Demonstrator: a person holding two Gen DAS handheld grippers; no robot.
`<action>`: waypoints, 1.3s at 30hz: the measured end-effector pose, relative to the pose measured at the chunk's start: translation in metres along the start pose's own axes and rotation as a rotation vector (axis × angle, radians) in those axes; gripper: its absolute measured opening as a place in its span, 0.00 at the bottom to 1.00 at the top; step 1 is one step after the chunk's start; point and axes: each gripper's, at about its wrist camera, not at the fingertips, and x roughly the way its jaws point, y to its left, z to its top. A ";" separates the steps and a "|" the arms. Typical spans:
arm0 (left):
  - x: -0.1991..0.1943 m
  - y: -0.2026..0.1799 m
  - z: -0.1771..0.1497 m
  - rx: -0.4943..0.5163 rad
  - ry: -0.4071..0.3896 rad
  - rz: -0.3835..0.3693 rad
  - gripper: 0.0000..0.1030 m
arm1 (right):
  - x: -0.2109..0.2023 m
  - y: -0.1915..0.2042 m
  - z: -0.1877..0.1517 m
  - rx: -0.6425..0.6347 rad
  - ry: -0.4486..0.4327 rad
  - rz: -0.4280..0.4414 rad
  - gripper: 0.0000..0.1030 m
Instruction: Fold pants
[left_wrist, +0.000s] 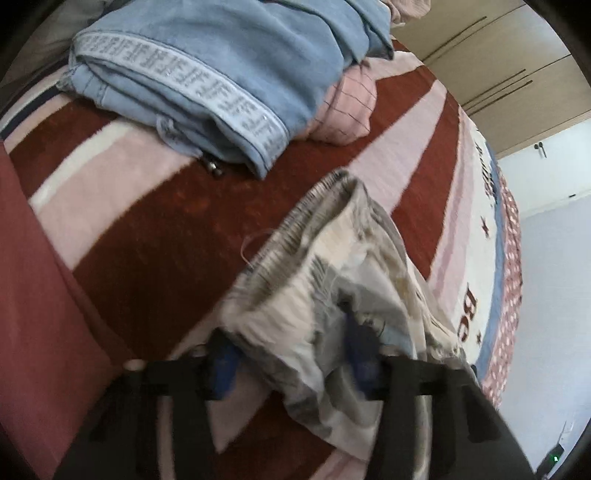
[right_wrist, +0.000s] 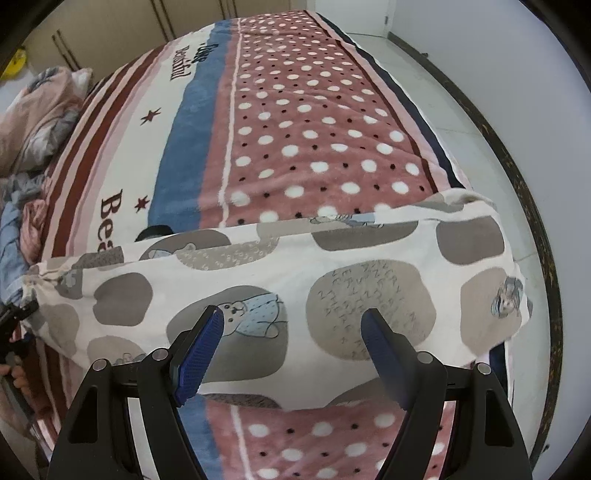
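Observation:
The pants (right_wrist: 332, 280) are cream with grey blobs and bear prints, lying folded lengthwise across the bed. My right gripper (right_wrist: 293, 325) is open just above their middle, fingers apart, holding nothing. In the left wrist view the elastic waistband end (left_wrist: 314, 266) of the pants is bunched between the blue pads of my left gripper (left_wrist: 291, 354); the jaws stand wide with cloth between them and the view is blurred, so the grip is unclear. The left gripper also shows at the far left edge of the right wrist view (right_wrist: 14, 314).
A patterned blanket (right_wrist: 295, 147) with stripes and polka dots covers the bed. Folded light-blue jeans (left_wrist: 207, 74) and a pink garment (left_wrist: 343, 110) lie beyond the left gripper. Pillows (right_wrist: 40, 118) sit at far left. Wardrobe (left_wrist: 498, 66) and tiled floor (right_wrist: 461, 96) surround the bed.

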 end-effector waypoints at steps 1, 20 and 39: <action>0.000 -0.002 0.001 0.013 -0.001 0.006 0.21 | -0.002 0.001 -0.002 0.003 -0.004 -0.004 0.71; -0.103 -0.016 0.059 0.219 -0.193 0.077 0.12 | -0.060 0.004 -0.008 0.111 -0.075 -0.001 0.71; -0.196 -0.046 0.080 0.380 -0.385 0.150 0.12 | -0.095 -0.015 -0.030 0.202 -0.120 0.058 0.71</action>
